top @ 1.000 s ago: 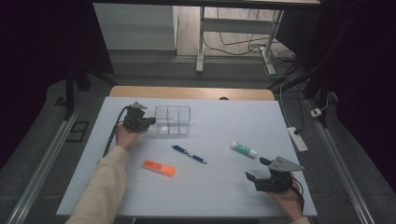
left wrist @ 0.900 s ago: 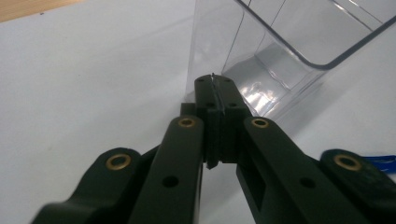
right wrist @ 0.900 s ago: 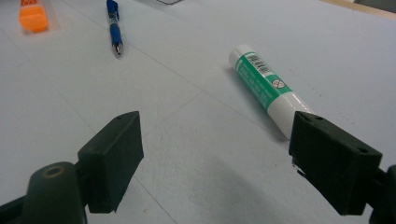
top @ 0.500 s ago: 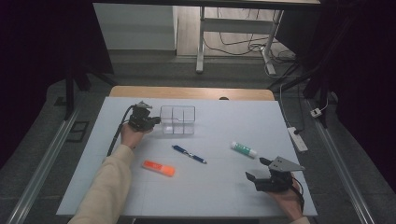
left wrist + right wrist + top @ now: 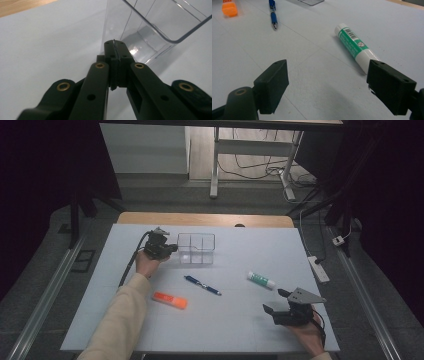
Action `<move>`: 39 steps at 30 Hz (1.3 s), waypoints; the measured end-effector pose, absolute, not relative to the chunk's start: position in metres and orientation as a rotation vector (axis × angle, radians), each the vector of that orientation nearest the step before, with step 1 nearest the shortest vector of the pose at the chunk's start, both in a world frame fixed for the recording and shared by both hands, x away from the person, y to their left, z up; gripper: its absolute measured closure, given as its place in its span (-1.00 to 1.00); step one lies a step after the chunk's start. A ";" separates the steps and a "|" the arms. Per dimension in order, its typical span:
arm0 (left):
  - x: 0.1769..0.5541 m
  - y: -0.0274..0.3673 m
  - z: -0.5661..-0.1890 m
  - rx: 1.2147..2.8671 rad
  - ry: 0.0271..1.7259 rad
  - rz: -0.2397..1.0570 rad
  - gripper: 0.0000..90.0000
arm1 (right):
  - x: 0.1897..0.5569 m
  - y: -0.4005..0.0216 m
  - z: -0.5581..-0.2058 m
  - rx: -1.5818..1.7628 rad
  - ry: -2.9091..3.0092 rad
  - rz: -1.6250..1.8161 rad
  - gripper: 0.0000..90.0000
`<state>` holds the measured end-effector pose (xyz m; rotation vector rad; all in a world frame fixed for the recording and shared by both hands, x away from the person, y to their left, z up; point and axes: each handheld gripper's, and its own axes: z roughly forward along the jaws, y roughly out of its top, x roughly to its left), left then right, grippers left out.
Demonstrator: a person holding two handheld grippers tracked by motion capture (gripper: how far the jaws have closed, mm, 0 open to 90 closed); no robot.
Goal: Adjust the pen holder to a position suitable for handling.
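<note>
Left gripper (image 5: 115, 47) was clamped on the near wall of the clear divided box (image 5: 196, 248) (far-left area of table (image 5: 240, 330)). Right gripper (image 5: 327, 82) rested wide open near the green-and-white tube (image 5: 355, 46), holding nothing.

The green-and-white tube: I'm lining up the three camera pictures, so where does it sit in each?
High view: tube right of centre, beyond the right tool.
Left gripper view: not in it.
Right gripper view: tube upper right, ahead of the jaws.
Shared landmark: blue pen.
</note>
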<state>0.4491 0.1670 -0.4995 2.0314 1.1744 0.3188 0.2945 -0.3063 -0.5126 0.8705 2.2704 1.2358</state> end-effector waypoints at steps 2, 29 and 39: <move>0.449 0.166 -0.499 2.031 1.173 0.318 0.98 | 0.294 -0.306 -0.513 0.870 2.272 1.230 -0.62; 0.455 0.135 -0.496 2.054 1.131 0.295 0.98 | 0.294 -0.306 -0.512 0.866 2.270 1.234 -0.61; 0.457 0.129 -0.495 2.064 1.120 0.288 0.98 | 0.294 -0.307 -0.512 0.867 2.269 1.237 -0.61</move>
